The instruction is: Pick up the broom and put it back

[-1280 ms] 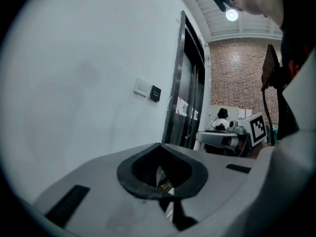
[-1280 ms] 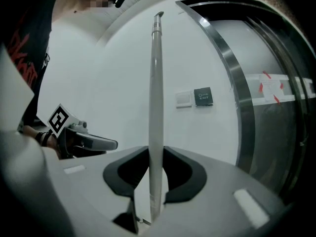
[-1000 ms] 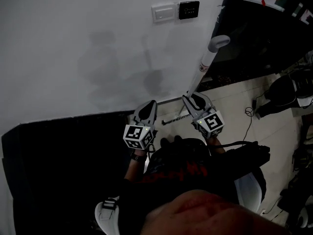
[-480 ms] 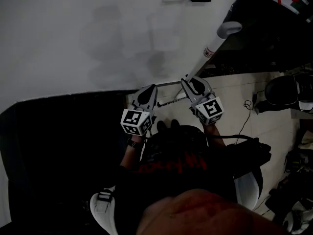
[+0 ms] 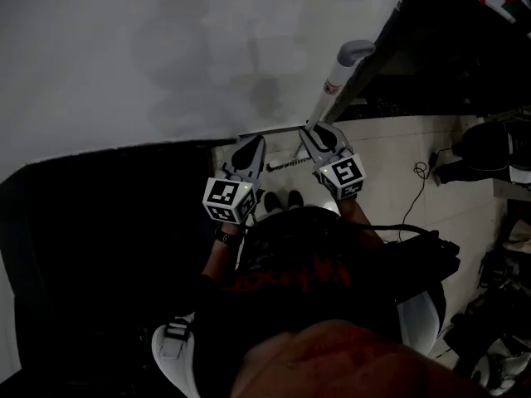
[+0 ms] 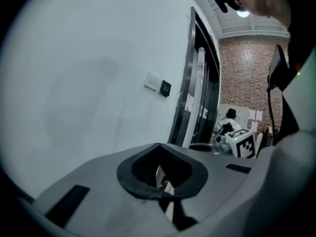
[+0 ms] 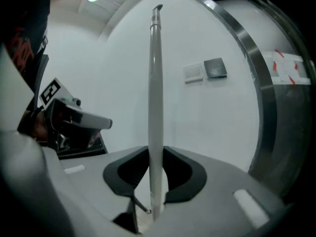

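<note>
Wall (image 5: 124, 65): white, plain – fills the upper left of the head view.
Floor (image 5: 398, 152): pale tile, meets the wall along its far edge.
Broom (image 7: 156, 83): pale handle upright, close to the wall at the floor's far edge; lower end hidden.
Right gripper (image 7: 156, 157): jaws clenched on the broom handle, pads pressing on both sides.
Left gripper (image 6: 157, 147): jaws closed together, nothing between – just beside the right one.

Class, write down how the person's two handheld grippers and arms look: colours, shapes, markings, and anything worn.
The left gripper and right gripper are both grey shells with two broad jaws lined by black pads. Each carries a white cube printed with black square markers. A watch-like band circles the left wrist. The person wears a dark top with red print.
</note>
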{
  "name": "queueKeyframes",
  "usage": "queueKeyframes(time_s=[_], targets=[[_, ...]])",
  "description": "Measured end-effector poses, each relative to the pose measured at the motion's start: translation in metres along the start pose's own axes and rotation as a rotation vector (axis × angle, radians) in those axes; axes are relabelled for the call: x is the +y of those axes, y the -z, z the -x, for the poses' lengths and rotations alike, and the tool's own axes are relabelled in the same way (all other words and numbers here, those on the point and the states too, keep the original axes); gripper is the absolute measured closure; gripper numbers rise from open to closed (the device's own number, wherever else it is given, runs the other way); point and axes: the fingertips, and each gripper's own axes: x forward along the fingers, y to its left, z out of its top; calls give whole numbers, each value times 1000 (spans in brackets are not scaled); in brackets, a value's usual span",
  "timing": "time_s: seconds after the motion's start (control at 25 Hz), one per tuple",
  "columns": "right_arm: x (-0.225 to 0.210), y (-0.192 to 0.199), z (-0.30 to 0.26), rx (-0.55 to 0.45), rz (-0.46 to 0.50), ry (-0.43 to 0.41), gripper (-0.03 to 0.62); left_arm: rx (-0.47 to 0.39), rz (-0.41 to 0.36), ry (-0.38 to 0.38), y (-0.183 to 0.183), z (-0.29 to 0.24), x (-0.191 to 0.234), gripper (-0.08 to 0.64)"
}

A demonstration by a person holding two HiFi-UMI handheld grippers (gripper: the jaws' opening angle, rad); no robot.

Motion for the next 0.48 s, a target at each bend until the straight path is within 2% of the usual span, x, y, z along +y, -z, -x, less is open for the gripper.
queueKeyframes(time_s=[0.12, 0.28, 0.36, 0.48], targets=[[5, 51, -14, 85, -23, 4, 503, 17, 7, -14, 6, 9, -1, 555], [-7, 144, -42, 272, -69, -6, 502, -43, 24, 39, 2, 12, -9, 554], [-13, 194, -58, 347, -82, -25, 502, -11, 36, 27, 11, 12, -14, 555], [-11, 306, -87, 488, -100, -118, 502, 92, 113, -57, 67, 5, -14, 555]])
